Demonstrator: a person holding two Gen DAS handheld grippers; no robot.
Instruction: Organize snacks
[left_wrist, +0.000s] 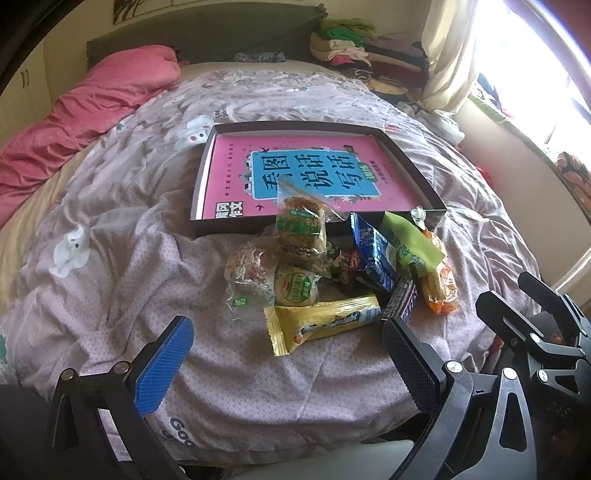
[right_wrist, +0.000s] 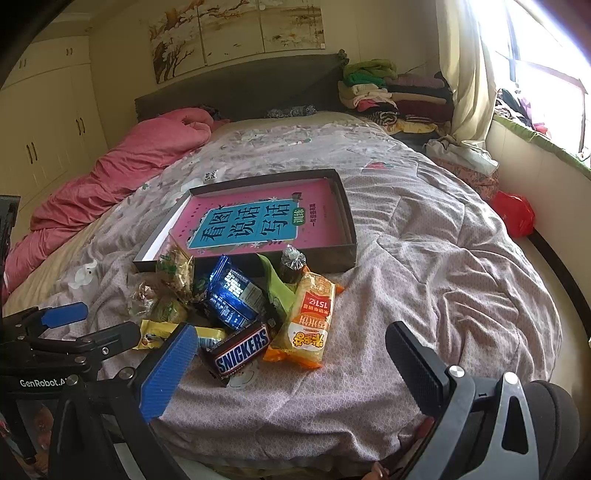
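A heap of wrapped snacks lies on the bed just in front of a shallow dark box (left_wrist: 421, 173) (right_wrist: 347, 218) that holds a pink book. In the heap are a yellow packet (left_wrist: 325, 321), a Snickers bar (right_wrist: 242, 349) (left_wrist: 400, 301), a blue packet (left_wrist: 371, 254) (right_wrist: 232, 295), a green packet (left_wrist: 410, 240), an orange packet (right_wrist: 308, 321) (left_wrist: 439, 284) and clear-wrapped cakes (left_wrist: 301, 229). My left gripper (left_wrist: 288, 369) is open, near the bed's front edge, short of the yellow packet. My right gripper (right_wrist: 291, 373) is open too, just before the Snickers bar, holding nothing.
A rumpled lilac quilt (left_wrist: 147, 258) covers the bed. A pink duvet (left_wrist: 92, 110) is bunched at the left. Folded clothes (right_wrist: 388, 92) are stacked at the headboard's right end. A red bag (right_wrist: 515, 214) lies by the window wall on the right.
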